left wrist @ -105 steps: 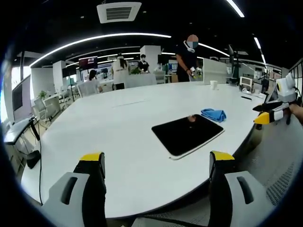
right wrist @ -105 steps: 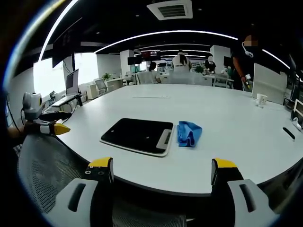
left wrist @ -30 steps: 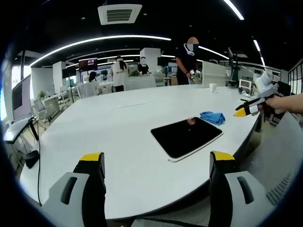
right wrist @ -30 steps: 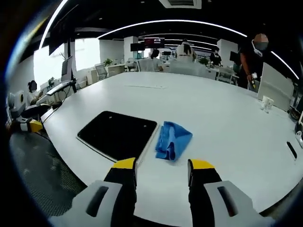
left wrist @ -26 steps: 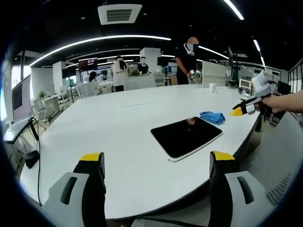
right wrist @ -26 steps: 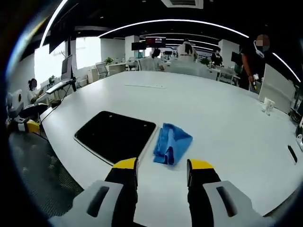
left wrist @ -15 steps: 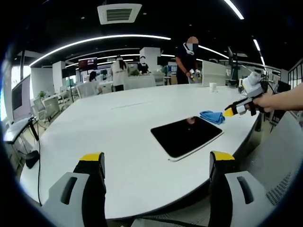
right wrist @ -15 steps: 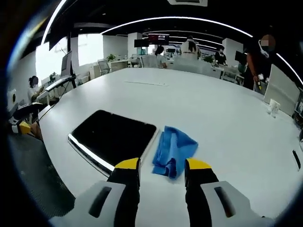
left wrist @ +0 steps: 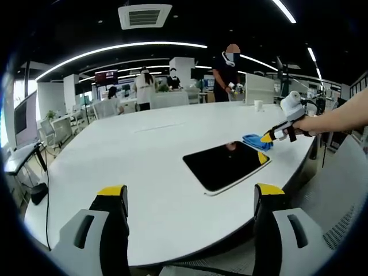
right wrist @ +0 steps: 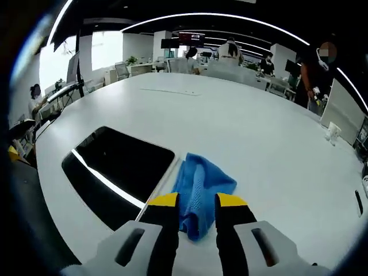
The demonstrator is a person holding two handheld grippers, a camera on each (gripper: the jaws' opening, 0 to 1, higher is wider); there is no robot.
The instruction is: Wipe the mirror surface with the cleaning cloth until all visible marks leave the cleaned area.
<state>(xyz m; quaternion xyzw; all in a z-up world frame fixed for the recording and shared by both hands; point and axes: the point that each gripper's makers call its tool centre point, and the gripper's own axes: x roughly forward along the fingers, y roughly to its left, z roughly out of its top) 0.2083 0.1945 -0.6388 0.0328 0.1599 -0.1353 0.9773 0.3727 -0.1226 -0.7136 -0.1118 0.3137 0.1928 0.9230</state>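
A dark rectangular mirror (left wrist: 226, 165) with a pale rim lies flat on the white table (left wrist: 144, 149), close to its near right edge. The blue cleaning cloth (left wrist: 252, 140) lies crumpled just beyond the mirror's far corner. My left gripper (left wrist: 190, 192) hangs back over the table's near edge, jaws wide open and empty. My right gripper (left wrist: 268, 137), held by a person's hand, has its yellow tips down at the cloth. In the right gripper view the cloth (right wrist: 202, 178) lies beside the mirror (right wrist: 115, 167), and the right gripper (right wrist: 197, 200) straddles its near edge, jaws narrow with a gap showing.
A white cup (left wrist: 260, 103) stands at the table's far right, and a small dark item (right wrist: 357, 202) lies near the right edge. A grey mesh chair (left wrist: 342, 190) stands by the table's edge. Several people stand or sit at desks beyond.
The right gripper has moved forward and down to the cloth, and its jaws have narrowed around the near edge. The left gripper, mirror and cloth have stayed put.
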